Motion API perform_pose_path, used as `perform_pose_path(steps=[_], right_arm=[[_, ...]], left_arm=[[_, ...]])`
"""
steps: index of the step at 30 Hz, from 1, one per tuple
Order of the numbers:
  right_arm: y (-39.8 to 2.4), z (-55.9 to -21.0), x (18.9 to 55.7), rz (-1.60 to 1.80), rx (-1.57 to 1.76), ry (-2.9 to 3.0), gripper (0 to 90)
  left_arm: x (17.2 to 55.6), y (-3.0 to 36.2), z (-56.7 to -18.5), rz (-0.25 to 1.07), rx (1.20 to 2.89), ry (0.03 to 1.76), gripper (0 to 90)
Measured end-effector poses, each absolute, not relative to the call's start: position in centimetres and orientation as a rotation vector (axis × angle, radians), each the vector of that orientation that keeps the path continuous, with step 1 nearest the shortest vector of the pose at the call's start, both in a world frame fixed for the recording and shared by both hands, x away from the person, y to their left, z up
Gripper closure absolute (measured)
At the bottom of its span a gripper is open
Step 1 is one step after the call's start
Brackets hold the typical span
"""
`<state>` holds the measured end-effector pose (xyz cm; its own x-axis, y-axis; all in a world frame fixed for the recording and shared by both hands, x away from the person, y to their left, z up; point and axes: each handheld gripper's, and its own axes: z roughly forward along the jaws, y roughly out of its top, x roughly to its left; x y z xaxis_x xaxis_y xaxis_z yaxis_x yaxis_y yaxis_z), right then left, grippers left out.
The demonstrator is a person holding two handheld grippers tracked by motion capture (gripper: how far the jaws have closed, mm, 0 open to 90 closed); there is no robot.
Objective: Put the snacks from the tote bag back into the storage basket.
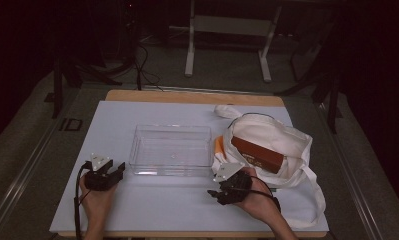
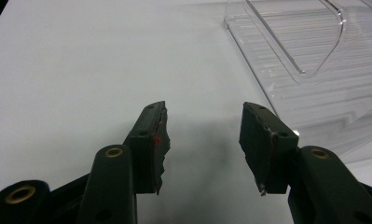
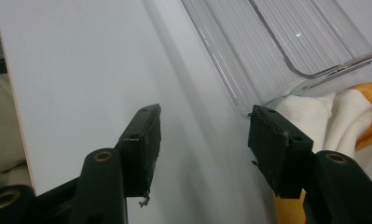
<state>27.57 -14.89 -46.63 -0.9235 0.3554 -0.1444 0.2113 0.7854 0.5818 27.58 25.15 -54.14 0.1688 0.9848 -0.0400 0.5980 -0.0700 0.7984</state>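
Clear plastic bin [image 1: 171,149], just one, sits mid-table with nothing in it, and one white tote bag [image 1: 267,145] touching its right side holds a brown box [image 1: 257,155] plus something orange. Left gripper [image 1: 114,172] rests near-left of the bin, jaws apart on nothing. Right gripper [image 1: 216,194] sits near-right by the tote, jaws apart too, nothing between them.

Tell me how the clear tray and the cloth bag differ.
The clear tray is rigid, see-through and has nothing in it; the cloth bag is soft, cream-coloured and holds a brown box. The tray stands squarely mid-table; the bag lies slumped at the right, its handles sprawled. Both rest on the white table.
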Motion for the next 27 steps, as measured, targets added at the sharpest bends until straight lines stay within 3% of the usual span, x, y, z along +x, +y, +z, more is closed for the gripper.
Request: perform_pose_path(steps=[27], right_arm=[[-16.8, -44.1, 28.6, 0.770, 0.441, 2.681, 48.7]], left_arm=[[27.6, 25.2, -54.1, 0.709, 1.749, 1.513, 51.6]])
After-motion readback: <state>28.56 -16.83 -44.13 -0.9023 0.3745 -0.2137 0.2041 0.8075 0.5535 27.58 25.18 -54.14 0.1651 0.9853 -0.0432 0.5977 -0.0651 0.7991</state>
